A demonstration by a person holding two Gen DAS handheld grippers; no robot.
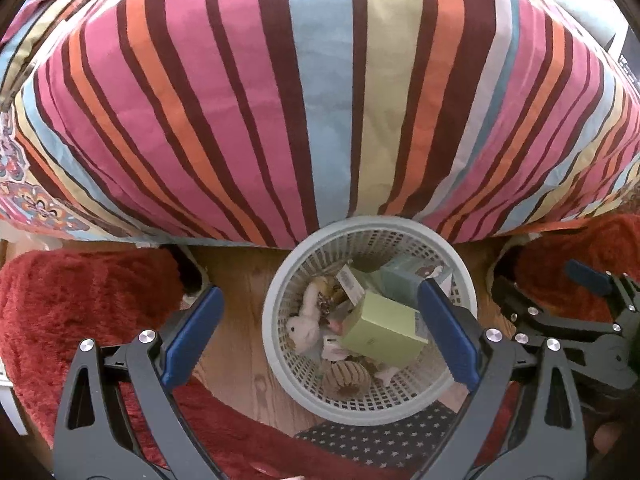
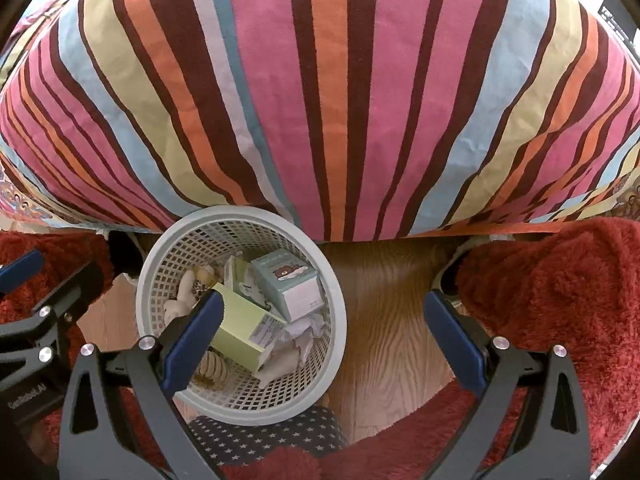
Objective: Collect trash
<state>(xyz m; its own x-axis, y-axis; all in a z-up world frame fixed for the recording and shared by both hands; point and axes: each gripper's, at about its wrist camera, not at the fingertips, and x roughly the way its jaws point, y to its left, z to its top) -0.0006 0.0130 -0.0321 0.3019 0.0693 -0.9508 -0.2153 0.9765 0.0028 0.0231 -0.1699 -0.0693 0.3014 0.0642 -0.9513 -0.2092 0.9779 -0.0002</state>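
Note:
A pale grey mesh waste basket (image 1: 276,292) stands on the wood floor against the striped bed; it also shows in the right wrist view (image 2: 340,320). Inside lie a light green box (image 1: 384,328) (image 2: 236,332), a teal box (image 1: 404,280) (image 2: 288,284), a small white plush (image 1: 308,320), crumpled paper (image 2: 300,336) and a brown ribbed item (image 1: 346,376). My left gripper (image 1: 320,312) is open and empty above the basket. My right gripper (image 2: 322,316) is open and empty, over the basket's right rim and the floor. The right gripper's arm (image 1: 576,320) shows at the right of the left wrist view.
A bed with a striped pink, orange, brown and blue cover (image 1: 320,100) fills the upper view. Red fluffy fabric (image 1: 72,300) (image 2: 560,288) lies on both sides of the floor gap. A dark star-patterned cloth (image 1: 380,436) sits just in front of the basket. Bare wood floor (image 2: 392,312) lies right of the basket.

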